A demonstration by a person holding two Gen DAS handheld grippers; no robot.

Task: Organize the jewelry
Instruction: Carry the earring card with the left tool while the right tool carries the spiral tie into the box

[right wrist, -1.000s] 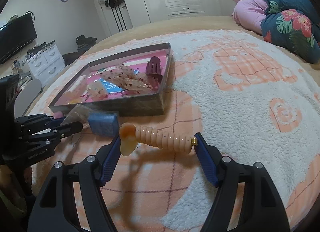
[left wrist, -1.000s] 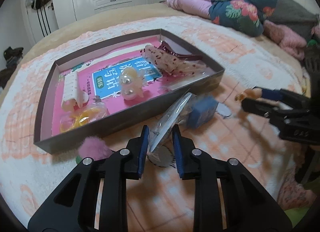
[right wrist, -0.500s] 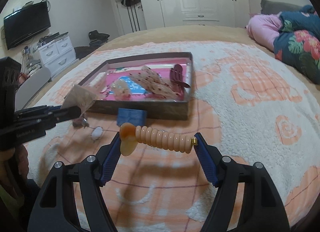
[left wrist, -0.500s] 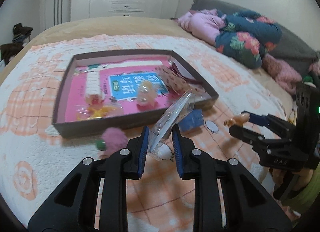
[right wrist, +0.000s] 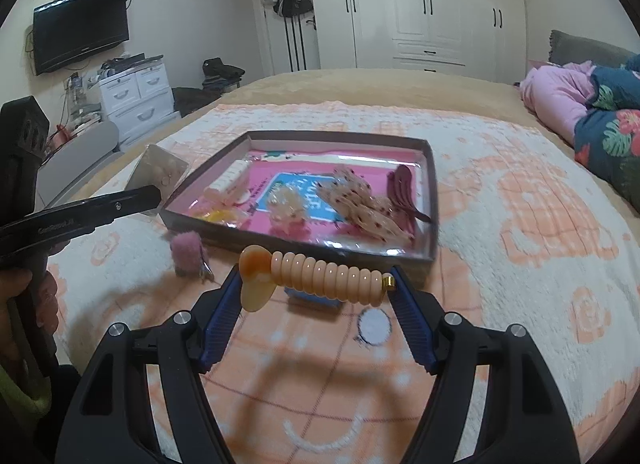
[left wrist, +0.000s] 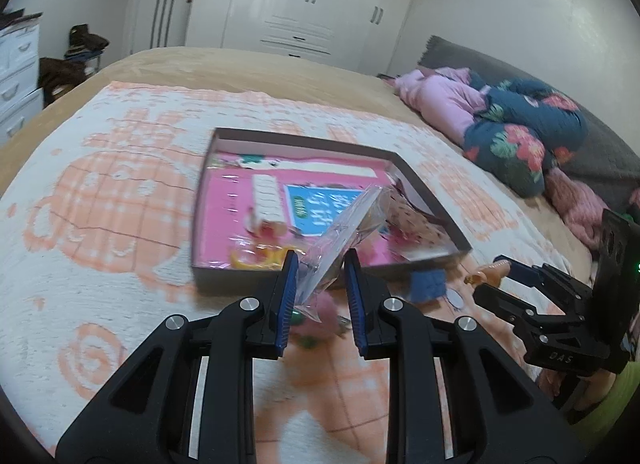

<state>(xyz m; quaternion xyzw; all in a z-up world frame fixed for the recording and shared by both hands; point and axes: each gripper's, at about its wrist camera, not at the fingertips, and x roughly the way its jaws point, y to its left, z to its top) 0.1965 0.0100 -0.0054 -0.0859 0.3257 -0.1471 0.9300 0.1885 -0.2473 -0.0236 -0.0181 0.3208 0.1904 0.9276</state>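
right wrist: right tongs (right wrist: 318, 284) half-open, clamping bead bracelet (right wrist: 320, 273); left tongs (left wrist: 319, 276) pinching clear bag (left wrist: 340, 232).

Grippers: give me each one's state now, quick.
Left gripper: shut on the clear plastic bag.
Right gripper: shut on the peach beaded bracelet, held end to end between the jaws.
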